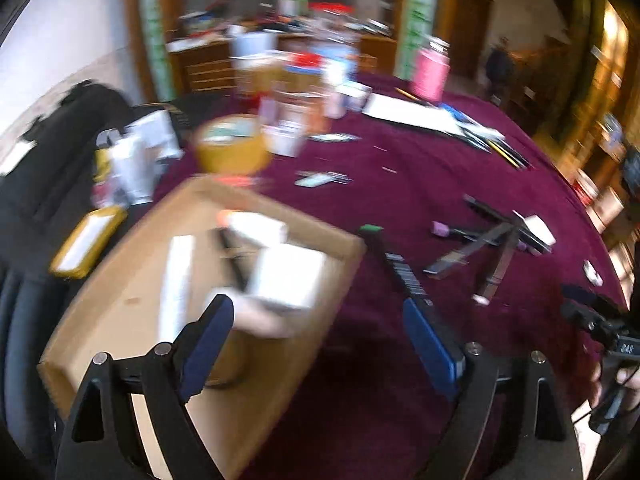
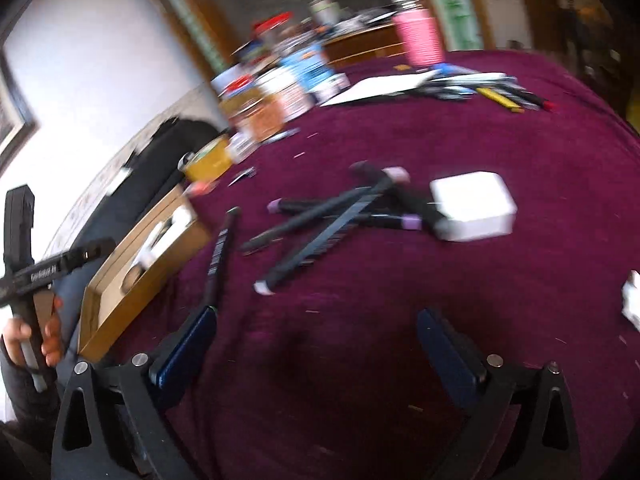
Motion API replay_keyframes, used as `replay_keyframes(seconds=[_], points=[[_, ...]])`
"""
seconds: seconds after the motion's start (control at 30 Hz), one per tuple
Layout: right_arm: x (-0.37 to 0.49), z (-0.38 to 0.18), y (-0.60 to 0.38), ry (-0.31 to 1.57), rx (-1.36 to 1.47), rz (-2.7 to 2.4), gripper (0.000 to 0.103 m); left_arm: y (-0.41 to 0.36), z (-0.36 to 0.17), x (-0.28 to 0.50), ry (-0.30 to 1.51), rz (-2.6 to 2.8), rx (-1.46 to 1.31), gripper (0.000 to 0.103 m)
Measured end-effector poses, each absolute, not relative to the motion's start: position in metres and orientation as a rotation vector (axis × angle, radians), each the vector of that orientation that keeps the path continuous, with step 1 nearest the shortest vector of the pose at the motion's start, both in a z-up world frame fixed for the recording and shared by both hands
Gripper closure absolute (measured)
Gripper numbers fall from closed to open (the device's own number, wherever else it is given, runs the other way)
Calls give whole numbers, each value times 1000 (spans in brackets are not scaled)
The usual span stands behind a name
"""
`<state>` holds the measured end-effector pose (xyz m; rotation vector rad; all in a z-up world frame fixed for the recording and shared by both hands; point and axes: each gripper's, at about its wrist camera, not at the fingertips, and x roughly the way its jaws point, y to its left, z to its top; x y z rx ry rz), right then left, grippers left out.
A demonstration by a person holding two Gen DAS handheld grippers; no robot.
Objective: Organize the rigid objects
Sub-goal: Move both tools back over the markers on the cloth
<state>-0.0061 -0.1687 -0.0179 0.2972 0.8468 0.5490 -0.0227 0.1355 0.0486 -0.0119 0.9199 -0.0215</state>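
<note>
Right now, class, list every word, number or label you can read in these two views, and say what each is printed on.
Nothing can be read with certainty.
White lettering on the black handle: blurred, unreadable.
White print on the black stick: blurred, unreadable.
Labels on the jars: blurred, unreadable.
Pale digits on the black device: too small to be sure.

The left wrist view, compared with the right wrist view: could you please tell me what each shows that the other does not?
Only the left wrist view looks down into the cardboard box at its white items and shows a yellow-framed card. Only the right wrist view shows a picture frame on the wall. Both share the maroon cloth, pile of dark pens, pink cup and an open hand-held gripper.
</note>
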Motion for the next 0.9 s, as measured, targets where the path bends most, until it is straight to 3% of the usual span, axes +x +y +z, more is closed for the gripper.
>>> replay_keyframes(seconds=[0.33,0.4,0.53,0.57,0.73,0.9], points=[[-22,-25,-204,795,353,451,1,-9,8,31,968,-282,174,18],[-23,-21,-210,787,336,437,1,-31,-1,42,963,-294,210,26],[-23,-12,-222,764,316,407,1,-59,-21,60,973,-282,284,55],[-22,-11,-224,762,314,403,1,-62,-23,60,950,-276,306,85],[-11,-7,-224,753,264,391,2,-43,-25,49,1036,-327,196,89],[15,-2,-209,769,143,424,26,-4,-18,9,1091,-349,34,89]])
